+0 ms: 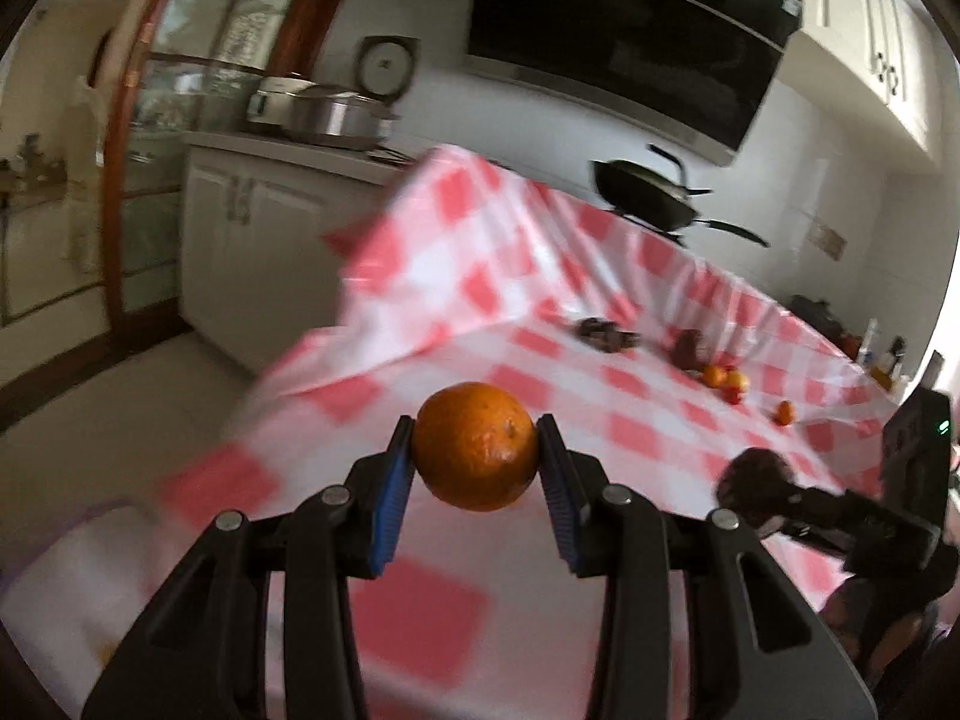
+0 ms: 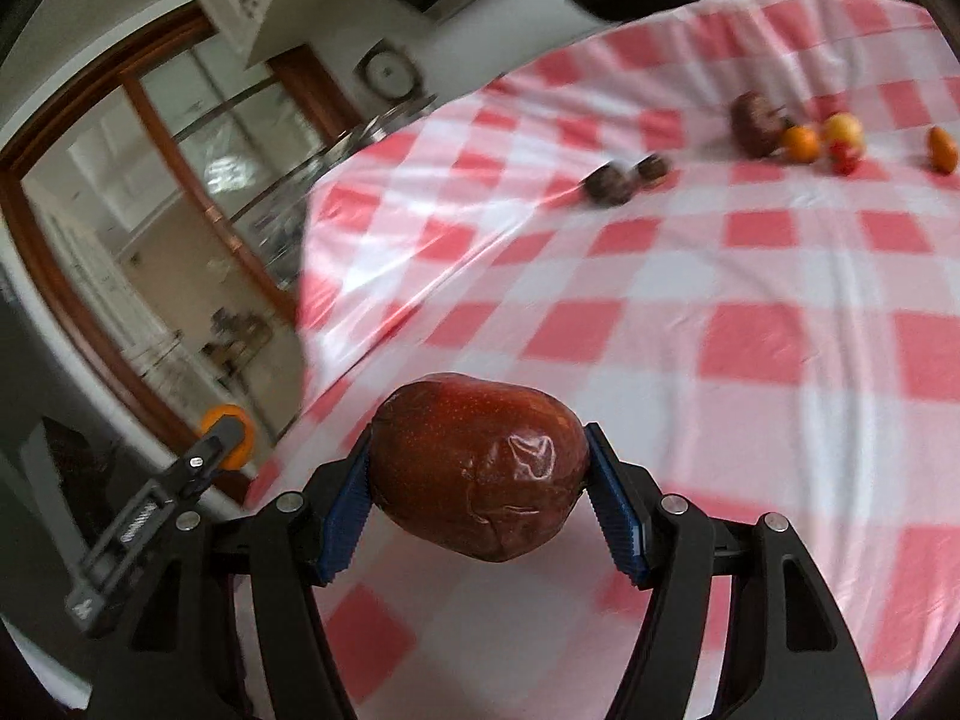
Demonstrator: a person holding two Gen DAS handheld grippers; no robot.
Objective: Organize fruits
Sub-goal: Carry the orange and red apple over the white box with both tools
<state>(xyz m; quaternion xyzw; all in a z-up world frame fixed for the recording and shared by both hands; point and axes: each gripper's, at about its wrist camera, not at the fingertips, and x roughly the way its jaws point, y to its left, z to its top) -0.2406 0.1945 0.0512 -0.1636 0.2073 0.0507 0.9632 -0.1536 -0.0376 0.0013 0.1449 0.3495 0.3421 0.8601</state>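
Note:
My left gripper [image 1: 477,450] is shut on an orange [image 1: 474,447], held above the red-and-white checked tablecloth [image 1: 630,438]. My right gripper [image 2: 477,468] is shut on a dark red apple [image 2: 477,465] with a shiny wrap, also above the cloth [image 2: 750,276]. The right gripper with the apple [image 1: 753,489] shows at the right in the left wrist view. The left gripper with its orange [image 2: 231,429] shows at the left in the right wrist view. Several more fruits lie far back on the cloth: dark ones [image 2: 624,177], a small orange [image 2: 801,144] and a yellow-red one [image 2: 843,132].
A white container [image 1: 72,576] sits at the lower left near the table edge. A black wok [image 1: 654,192] stands behind the table under a range hood. White cabinets with steel pots [image 1: 336,114] and a glass door [image 1: 162,120] are at the left.

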